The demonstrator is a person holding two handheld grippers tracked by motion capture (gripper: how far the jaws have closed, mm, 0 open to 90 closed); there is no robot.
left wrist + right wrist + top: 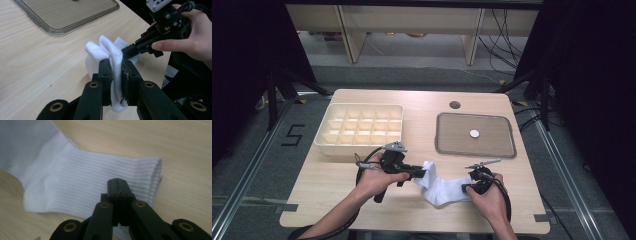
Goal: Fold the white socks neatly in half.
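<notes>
A white sock [439, 189] lies on the wooden table near its front edge, between my two hands. My left gripper [421, 173] is at the sock's left end. In the left gripper view its jaws [116, 72] are shut on a bunched fold of the sock [105, 47], lifting it slightly. My right gripper [466, 188] is at the sock's right end. In the right gripper view its jaws [119, 185] are closed together, tips resting on the flat ribbed cuff [75, 177], with no fabric visible between them. The left gripper view also shows the right gripper [126, 52] touching the cuff.
A cream compartment tray [323, 134] stands at the back left. A grey flat tray [447, 145] holding a small white disc [474, 133] lies at the back right. A cable hole [455, 105] is near the table's far edge.
</notes>
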